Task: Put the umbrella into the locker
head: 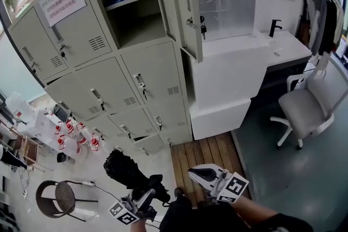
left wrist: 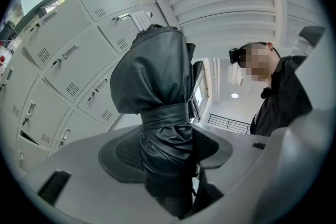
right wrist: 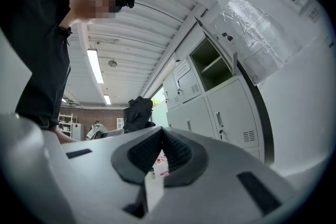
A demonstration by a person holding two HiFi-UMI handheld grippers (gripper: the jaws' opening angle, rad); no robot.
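Umbrella (left wrist: 157,92), black and folded with its strap cinched round the middle, was up off the floor in the left tool (left wrist: 165,149). Nothing else carried it. It stood low in front of the bank of grey lockers, well below and to the left of the one open locker (head: 133,0), whose door (head: 187,2) hung out to the right.

The loose canopy bulged wide above the strap. My worry was that this floppy top would catch on the locker's shelf or on the swung-out door as it went in. The fabric is also slick, so the bundle could slide down through the pads if it were tipped or knocked on the frame.

The left tool's jaws stood wide, clamped on the umbrella just under the strap, with a ribbed pad pressed against each side. The right tool (right wrist: 160,136) had its jaws brought together at the tips, with nothing between them. It touched nothing and pointed toward the lockers, near the person's right side.
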